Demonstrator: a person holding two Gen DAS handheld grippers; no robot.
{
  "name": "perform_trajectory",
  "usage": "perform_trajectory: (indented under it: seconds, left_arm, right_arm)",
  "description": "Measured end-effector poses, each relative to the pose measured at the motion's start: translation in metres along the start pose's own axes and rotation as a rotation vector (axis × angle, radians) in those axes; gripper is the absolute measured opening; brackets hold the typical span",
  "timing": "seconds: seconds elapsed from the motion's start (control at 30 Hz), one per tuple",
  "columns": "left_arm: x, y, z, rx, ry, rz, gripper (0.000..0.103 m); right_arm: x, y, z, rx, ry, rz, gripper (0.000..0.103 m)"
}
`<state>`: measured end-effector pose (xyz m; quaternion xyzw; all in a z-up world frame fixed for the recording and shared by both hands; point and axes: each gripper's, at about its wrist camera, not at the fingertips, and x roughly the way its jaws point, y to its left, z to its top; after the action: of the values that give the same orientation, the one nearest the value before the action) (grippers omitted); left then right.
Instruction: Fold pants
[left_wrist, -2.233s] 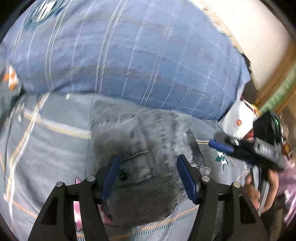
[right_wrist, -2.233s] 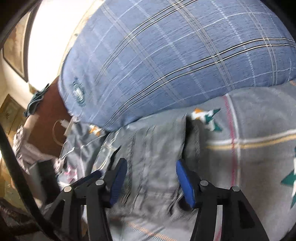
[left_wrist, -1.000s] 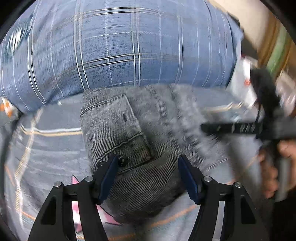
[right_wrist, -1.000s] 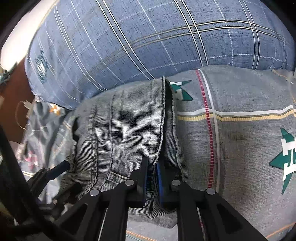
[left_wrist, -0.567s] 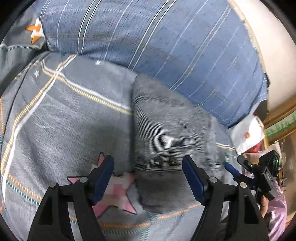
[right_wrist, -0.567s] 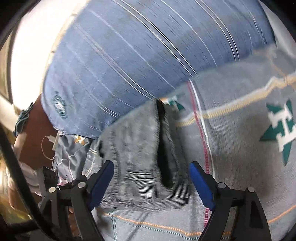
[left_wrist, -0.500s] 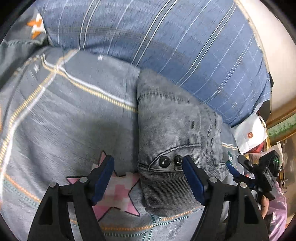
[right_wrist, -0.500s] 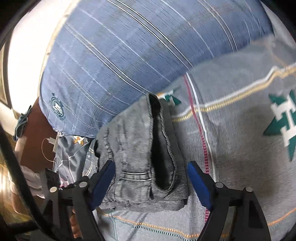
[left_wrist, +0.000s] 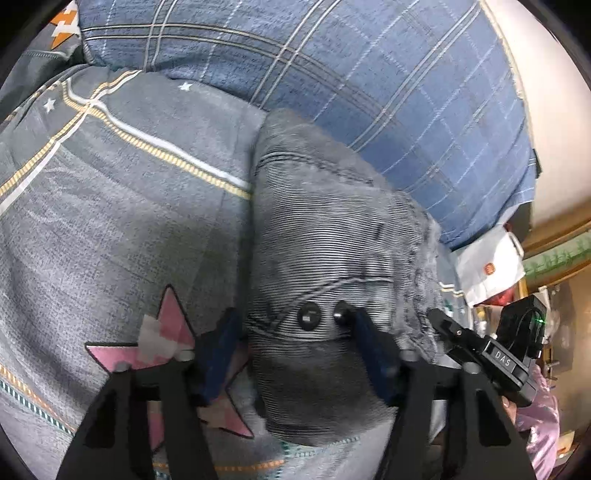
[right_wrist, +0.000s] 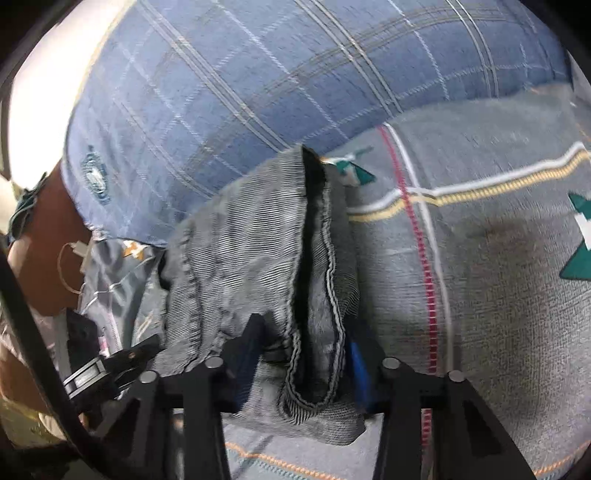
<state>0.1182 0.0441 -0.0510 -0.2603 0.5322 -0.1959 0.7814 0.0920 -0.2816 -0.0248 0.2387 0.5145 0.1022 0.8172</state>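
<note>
Grey denim, thick and limp, the folded jeans (left_wrist: 332, 266) are lying on the bed's patterned quilt (left_wrist: 110, 229) against the blue plaid pillow (left_wrist: 369, 74), likely heavy enough to sag unless taken by the near layered hem. The left hand-held gripper (left_wrist: 295, 341) and right hand-held gripper (right_wrist: 306, 354) are each straddling that near edge with jaws apart, nothing clamped. Open quilt is lying left and right, while the pillow is crowding the far side.

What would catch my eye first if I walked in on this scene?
Probably the folded grey jeans lying on a grey patterned bedspread, with a big blue plaid pillow right behind. Then the two black grippers: the left gripper and right gripper, each open astride one end of the jeans.
</note>
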Motion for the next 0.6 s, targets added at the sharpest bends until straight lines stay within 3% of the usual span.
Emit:
perform_trajectory:
  seconds: [0.1, 0.2, 0.23, 0.27, 0.33, 0.43, 0.6]
  left_arm:
    - [0.004, 0.003, -0.002, -0.017, 0.002, -0.011, 0.06]
    - [0.009, 0.008, -0.004, -0.046, 0.007, -0.032, 0.06]
    - [0.008, 0.008, -0.004, -0.044, 0.005, -0.035, 0.056]
    - [0.008, 0.007, -0.003, -0.037, 0.004, -0.042, 0.051]
    - [0.001, 0.001, -0.003, -0.023, -0.001, -0.064, 0.032]
    - [-0.019, -0.013, 0.0, 0.027, -0.048, -0.075, 0.023]
    - [-0.07, -0.032, 0.001, 0.06, -0.118, -0.121, 0.021]
  right_arm:
    - [0.005, -0.005, 0.0, 0.019, 0.028, -0.032, 0.044]
    - [0.014, -0.018, 0.0, 0.074, 0.066, 0.002, 0.046]
    - [0.014, -0.019, 0.001, 0.078, 0.069, 0.014, 0.043]
    - [0.012, -0.018, 0.001, 0.076, 0.062, 0.023, 0.033]
    - [0.008, -0.015, 0.002, 0.073, 0.051, 0.06, 0.026]
    - [-0.002, -0.004, 0.004, 0.037, 0.035, 0.104, 0.023]
    - [-0.038, 0.037, 0.001, -0.051, -0.032, 0.175, 0.022]
